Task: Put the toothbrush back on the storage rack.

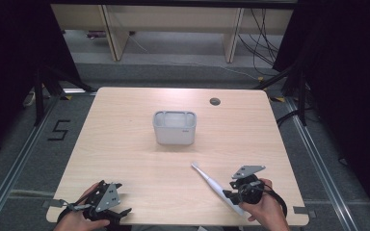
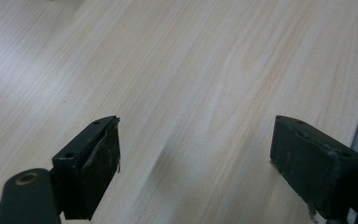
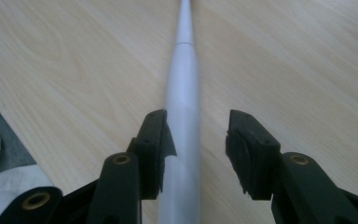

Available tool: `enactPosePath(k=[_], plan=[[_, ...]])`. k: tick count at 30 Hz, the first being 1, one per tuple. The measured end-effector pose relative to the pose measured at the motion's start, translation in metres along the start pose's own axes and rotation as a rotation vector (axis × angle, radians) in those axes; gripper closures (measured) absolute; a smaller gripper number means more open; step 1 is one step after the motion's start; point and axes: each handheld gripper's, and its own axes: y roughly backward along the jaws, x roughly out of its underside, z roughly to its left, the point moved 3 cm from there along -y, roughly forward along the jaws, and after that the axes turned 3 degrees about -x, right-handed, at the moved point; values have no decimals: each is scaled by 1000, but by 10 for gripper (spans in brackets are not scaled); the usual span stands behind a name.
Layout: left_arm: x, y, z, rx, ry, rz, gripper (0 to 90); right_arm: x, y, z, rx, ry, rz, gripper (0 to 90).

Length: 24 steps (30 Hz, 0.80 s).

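Note:
A white electric toothbrush (image 1: 211,182) lies flat on the wooden table (image 1: 125,144) near the front right, its head pointing toward the middle. My right gripper (image 1: 232,192) is low over its handle. In the right gripper view the handle (image 3: 182,93) runs between the jaws of the right gripper (image 3: 196,126): the left jaw touches it and a gap remains at the right jaw, so the gripper is open. At the front left, my left gripper (image 1: 121,198) rests open. In the left gripper view the left gripper (image 2: 196,140) has bare wood between its wide-spread jaws.
A grey rectangular container (image 1: 174,127) stands upright at the table's middle, beyond the toothbrush. A small round cable hole (image 1: 215,101) sits near the far edge. Table legs and cables lie on the floor past the table.

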Motion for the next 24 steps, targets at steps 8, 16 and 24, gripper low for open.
enactPosePath(k=[8,16,24], plan=[[-1,0,-1,5,6,-6,156,-12,-13,2,-10,5,99,575],[0,0,-1,5,3,-6,157,-18,-29,2,-24,74,208,583],[0,0,0,1,6,-7,156,-26,-38,2,-21,114,278,632]])
